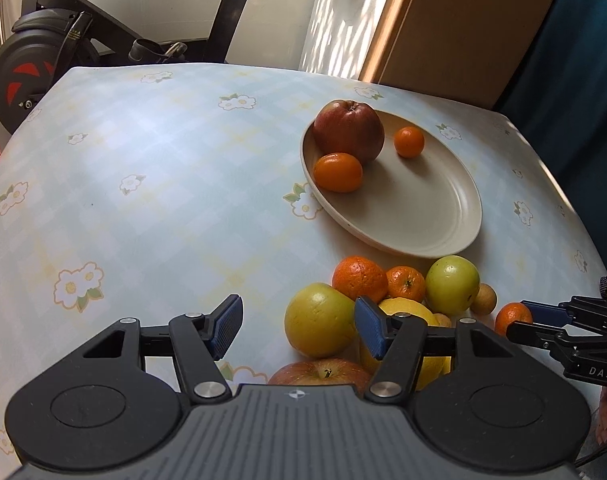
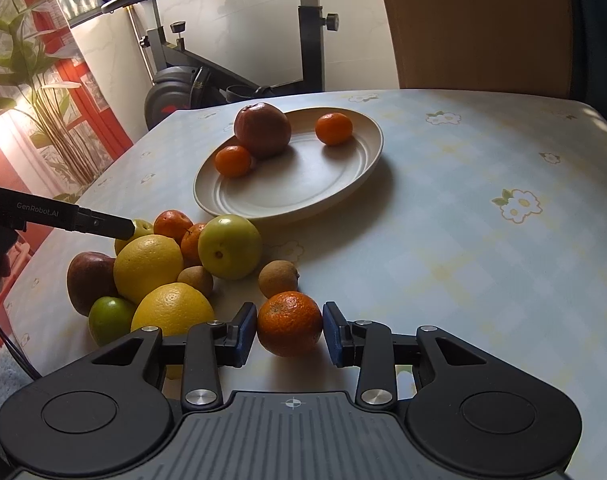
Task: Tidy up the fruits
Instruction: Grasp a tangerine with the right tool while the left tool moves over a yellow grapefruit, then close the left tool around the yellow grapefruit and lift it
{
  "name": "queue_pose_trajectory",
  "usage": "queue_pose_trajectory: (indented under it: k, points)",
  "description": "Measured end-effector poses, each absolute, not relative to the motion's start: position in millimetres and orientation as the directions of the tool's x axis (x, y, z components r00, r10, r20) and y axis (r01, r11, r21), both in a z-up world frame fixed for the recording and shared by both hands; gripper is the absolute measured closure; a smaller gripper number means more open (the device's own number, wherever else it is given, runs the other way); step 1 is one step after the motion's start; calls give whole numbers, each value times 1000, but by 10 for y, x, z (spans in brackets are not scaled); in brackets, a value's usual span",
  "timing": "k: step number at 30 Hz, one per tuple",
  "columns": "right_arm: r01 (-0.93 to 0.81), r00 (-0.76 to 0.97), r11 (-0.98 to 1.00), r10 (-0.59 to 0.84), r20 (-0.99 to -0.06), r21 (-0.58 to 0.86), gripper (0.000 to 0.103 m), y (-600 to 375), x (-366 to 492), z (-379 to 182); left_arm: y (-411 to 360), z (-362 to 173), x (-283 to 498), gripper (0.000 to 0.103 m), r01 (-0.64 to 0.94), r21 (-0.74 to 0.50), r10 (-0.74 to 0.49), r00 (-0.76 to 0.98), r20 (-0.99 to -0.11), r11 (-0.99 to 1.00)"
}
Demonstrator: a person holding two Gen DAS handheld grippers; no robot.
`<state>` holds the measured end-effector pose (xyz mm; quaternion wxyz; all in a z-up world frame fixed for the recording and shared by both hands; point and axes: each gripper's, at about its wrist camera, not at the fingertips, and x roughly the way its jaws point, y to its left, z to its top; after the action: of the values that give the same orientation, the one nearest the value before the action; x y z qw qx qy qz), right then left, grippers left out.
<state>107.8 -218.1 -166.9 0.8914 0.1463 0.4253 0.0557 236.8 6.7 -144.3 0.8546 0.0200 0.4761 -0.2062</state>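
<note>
**Right gripper clamped on a mandarin**

Right gripper (image 2: 290, 334) has its blue pads squeezing the small orange mandarin (image 2: 289, 323), which sits on our floral tablecloth (image 2: 463, 240) near the fruit pile. Our left gripper (image 1: 297, 328) hangs with jaws apart above the yellow-green apple (image 1: 319, 318), gripping nothing. On the beige oval plate (image 2: 303, 196) we've got a red apple (image 2: 262, 130) and two mandarins.
</note>
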Motion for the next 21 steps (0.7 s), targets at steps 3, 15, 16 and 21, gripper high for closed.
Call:
queue_pose_trajectory:
  k: [3,15,16,21]
  points:
    - [26,632,952,222,-742,306,70,-2179,1072,-1670,19,-1446,2372,39,398,-146,-334,459,-823,906]
    - [30,631,950,223,-743,310,70,-2192,1077,-1690,70,-1547,2449,38,393,-208,-375,415,-829,896]
    - [30,631,950,223,-743,310,70,-2192,1077,-1690,98,-1564,2476,38,378,-236,-389,404,-828,895]
    - [35,633,949,222,-742,313,70,-2203,1066,-1698,174,-1652,2541,39,322,-329,-439,377,-816,888]
